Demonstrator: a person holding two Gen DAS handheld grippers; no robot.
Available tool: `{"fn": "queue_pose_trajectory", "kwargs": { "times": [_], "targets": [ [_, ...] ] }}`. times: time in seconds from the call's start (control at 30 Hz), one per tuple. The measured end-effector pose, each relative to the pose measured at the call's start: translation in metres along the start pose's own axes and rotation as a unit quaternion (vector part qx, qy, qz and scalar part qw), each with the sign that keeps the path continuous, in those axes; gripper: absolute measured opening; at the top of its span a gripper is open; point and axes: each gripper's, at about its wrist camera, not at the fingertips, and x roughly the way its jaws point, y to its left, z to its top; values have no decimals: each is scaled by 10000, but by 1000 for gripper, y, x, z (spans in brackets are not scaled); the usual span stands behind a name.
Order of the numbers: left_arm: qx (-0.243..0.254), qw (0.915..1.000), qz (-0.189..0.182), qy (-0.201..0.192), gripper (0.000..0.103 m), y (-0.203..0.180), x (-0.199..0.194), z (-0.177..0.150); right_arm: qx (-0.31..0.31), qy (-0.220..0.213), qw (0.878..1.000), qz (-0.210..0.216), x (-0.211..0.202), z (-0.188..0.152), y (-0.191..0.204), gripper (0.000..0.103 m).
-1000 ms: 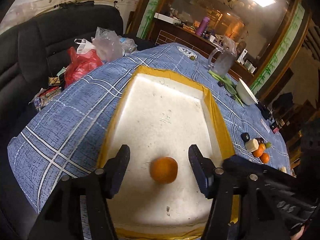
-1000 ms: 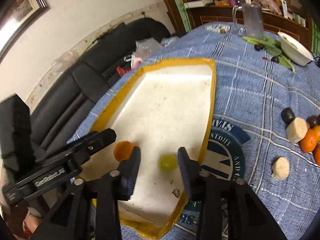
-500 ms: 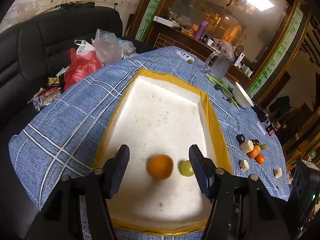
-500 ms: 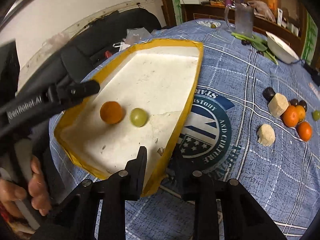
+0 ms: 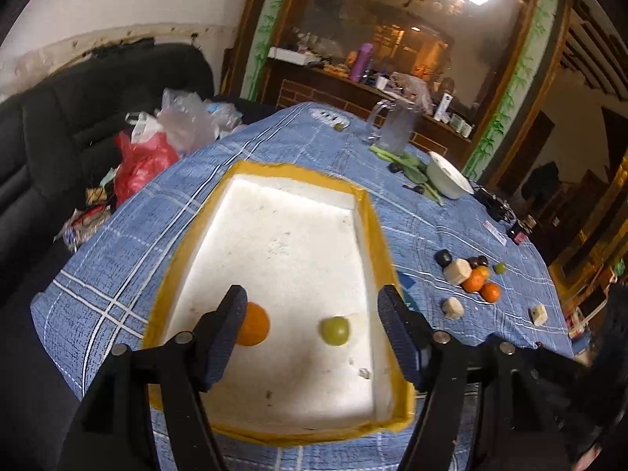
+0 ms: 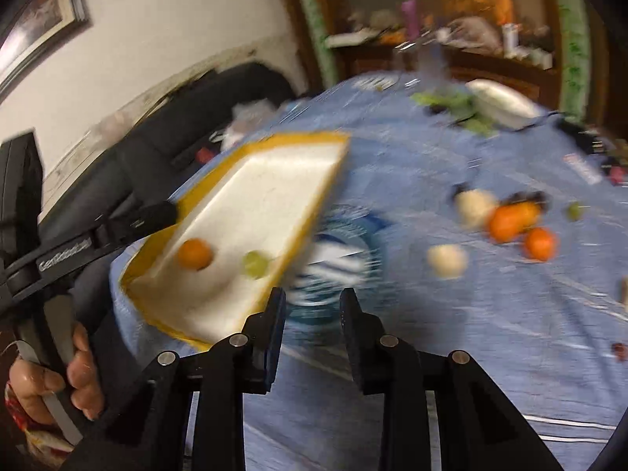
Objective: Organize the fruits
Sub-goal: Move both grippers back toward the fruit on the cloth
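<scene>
A white foam tray with a yellow rim (image 5: 369, 212) lies on the blue checked tablecloth. In it lie an orange (image 5: 254, 324) and a green grape (image 5: 334, 331), apart from each other; both also show in the right wrist view, the orange (image 6: 194, 254) and the grape (image 6: 256, 263). My left gripper (image 5: 314, 310) is open and empty above the tray's near end. My right gripper (image 6: 312, 306) is open and empty over the cloth, right of the tray (image 6: 314, 212). More fruit lies to the right: two oranges (image 6: 510, 218) (image 6: 541, 243), a green grape (image 6: 574, 210) and pale chunks (image 6: 446, 261).
A glass jug (image 5: 394, 127), green vegetables (image 5: 412, 168) and a white bowl (image 5: 447, 174) stand at the table's far side. Plastic bags (image 5: 157, 145) lie on a black sofa (image 5: 47, 125) to the left. Small dark items (image 5: 510, 223) sit at the far right edge.
My right gripper let go of the green grape in the tray and drew back to the right over the cloth. My left gripper pulled back and shifted right, leaving the orange by its left finger.
</scene>
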Motion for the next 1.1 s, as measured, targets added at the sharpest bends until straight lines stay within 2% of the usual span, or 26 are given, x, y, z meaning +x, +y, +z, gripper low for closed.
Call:
{"fn": "queue_pose_trajectory", "kwargs": {
  "times": [0.1,0.2,0.33,0.47,0.63,0.83,1.1],
  "targets": [
    [232,9997,-70,-11,70,-19,-3,-3,153,-199,9988,-423,-25,-3,-36,38],
    [495,9986,-188,71,70,-42,2,-8,336,-234,9958,-816,-39,-9,-69,38],
    [789,9949,-513,368,70,-76,15,-18,602,-241,9928,-1011,-45,-16,-100,38],
    [1124,9878,-816,702,70,-112,35,-29,893,-227,9900,-1069,-43,-16,-131,38],
    [1497,9800,-945,910,70,-147,67,-36,984,-136,9888,-1112,-24,-5,-156,37],
    [1525,9776,-892,1148,69,-166,114,-30,1001,-70,9900,-992,9,22,-176,37],
    [1682,9722,-821,1409,69,-177,158,-30,952,138,9904,-997,41,30,-186,37]
  ]
}}
